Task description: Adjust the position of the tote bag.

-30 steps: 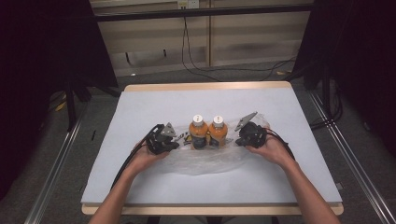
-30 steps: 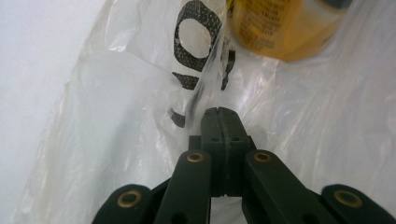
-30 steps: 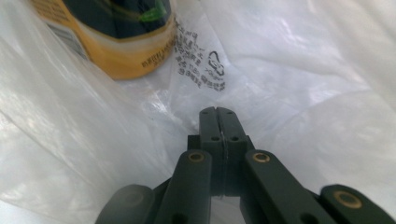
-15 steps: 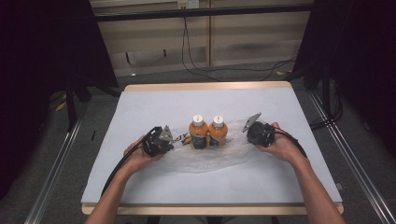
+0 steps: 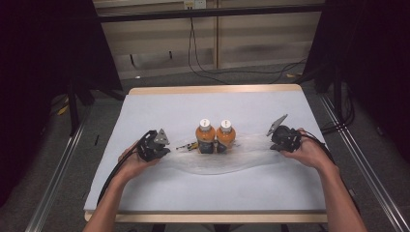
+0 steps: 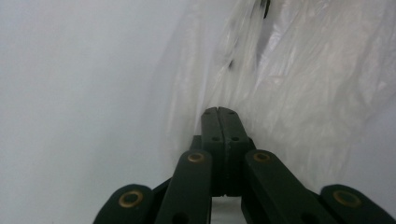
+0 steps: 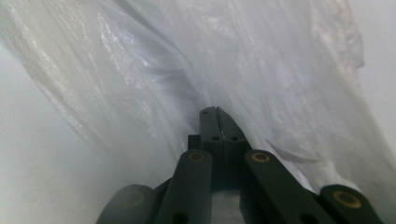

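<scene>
Bag: a clear plastic bag [image 5: 227,157] lay flat across the middle of the white table [image 5: 193,193], pulled out long from left to right.
Bottles: two orange bottles [image 5: 215,137] with white caps stood upright side by side at the bag's far edge; whether they were inside the film or just behind it could not be told.
Left gripper [image 5: 162,150]: at the bag's left end, jaws pressed together on a fold of the film, as its own view [image 6: 218,114] showed.
Right gripper [image 5: 273,142]: at the bag's right end, jaws likewise closed on the plastic [image 7: 215,114].
Done: both ends were pinched and the bag appeared drawn taut between the hands.
Left: by my judgement, the mouth was not yet opened, and any lifting or bagging of the bottles remained.
</scene>
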A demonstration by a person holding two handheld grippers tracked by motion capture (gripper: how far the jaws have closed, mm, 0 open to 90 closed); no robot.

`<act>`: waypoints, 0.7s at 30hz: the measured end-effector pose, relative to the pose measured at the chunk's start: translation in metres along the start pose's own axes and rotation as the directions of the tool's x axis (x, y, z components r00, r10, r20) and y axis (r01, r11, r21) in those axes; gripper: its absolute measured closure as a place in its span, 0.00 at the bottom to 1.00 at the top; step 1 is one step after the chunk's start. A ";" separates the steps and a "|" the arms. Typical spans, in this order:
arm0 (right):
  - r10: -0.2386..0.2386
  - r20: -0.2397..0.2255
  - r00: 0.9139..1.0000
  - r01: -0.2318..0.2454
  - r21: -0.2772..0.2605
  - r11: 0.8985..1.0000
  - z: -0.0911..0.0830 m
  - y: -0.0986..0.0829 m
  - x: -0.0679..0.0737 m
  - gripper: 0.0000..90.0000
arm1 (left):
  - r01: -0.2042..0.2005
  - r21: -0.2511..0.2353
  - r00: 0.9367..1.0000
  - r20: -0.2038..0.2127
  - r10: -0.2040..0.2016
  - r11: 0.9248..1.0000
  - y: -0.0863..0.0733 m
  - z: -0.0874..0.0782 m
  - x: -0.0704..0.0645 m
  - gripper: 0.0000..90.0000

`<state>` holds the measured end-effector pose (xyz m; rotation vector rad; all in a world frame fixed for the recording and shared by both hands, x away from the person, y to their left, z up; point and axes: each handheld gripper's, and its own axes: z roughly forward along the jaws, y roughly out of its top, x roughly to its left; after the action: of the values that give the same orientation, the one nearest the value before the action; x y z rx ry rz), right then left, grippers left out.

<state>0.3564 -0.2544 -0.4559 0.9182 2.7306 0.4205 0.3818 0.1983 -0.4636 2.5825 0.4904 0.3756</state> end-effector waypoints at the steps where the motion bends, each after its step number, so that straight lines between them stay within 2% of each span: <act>1: 0.016 -0.006 1.000 -0.016 -0.015 1.000 0.000 -0.002 -0.001 1.00 | 0.010 -0.001 1.000 0.003 -0.010 1.000 -0.002 -0.001 0.001 1.00; 7: 0.024 -0.019 1.000 -0.025 -0.036 0.999 -0.001 -0.007 -0.002 1.00 | 0.008 0.005 1.000 0.001 -0.008 1.000 -0.003 -0.001 0.002 1.00; 8: 0.015 -0.012 1.000 -0.015 -0.036 0.999 -0.001 -0.007 -0.002 1.00 | 0.009 0.001 1.000 -0.002 -0.009 1.000 -0.004 -0.001 0.003 1.00; 10: -0.006 0.000 1.000 0.006 -0.026 1.000 -0.001 -0.005 0.001 1.00 | 0.013 0.020 1.000 -0.025 -0.012 1.000 -0.005 -0.002 0.004 1.00; 11: -0.011 0.009 1.000 0.011 -0.026 1.000 -0.001 -0.003 0.003 1.00 | 0.025 0.019 0.999 -0.022 -0.025 0.999 -0.006 -0.003 0.005 1.00; 12: -0.026 0.018 1.000 0.026 -0.027 0.999 0.000 -0.002 0.004 1.00 | 0.014 0.025 1.000 -0.014 -0.014 1.000 -0.007 -0.004 0.006 1.00; 16: -0.030 0.016 0.999 0.031 -0.048 0.998 0.001 -0.002 0.004 1.00 | 0.054 -0.013 0.998 0.012 -0.054 0.998 -0.013 -0.004 0.011 1.00; 21: -0.024 0.013 1.000 0.025 -0.062 0.998 0.001 -0.003 0.004 1.00 | 0.028 0.006 0.999 -0.016 -0.028 1.000 -0.013 -0.005 0.008 1.00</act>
<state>0.3519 -0.2539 -0.4584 0.8673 2.6984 0.4904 0.3833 0.2142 -0.4641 2.5772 0.5335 0.3856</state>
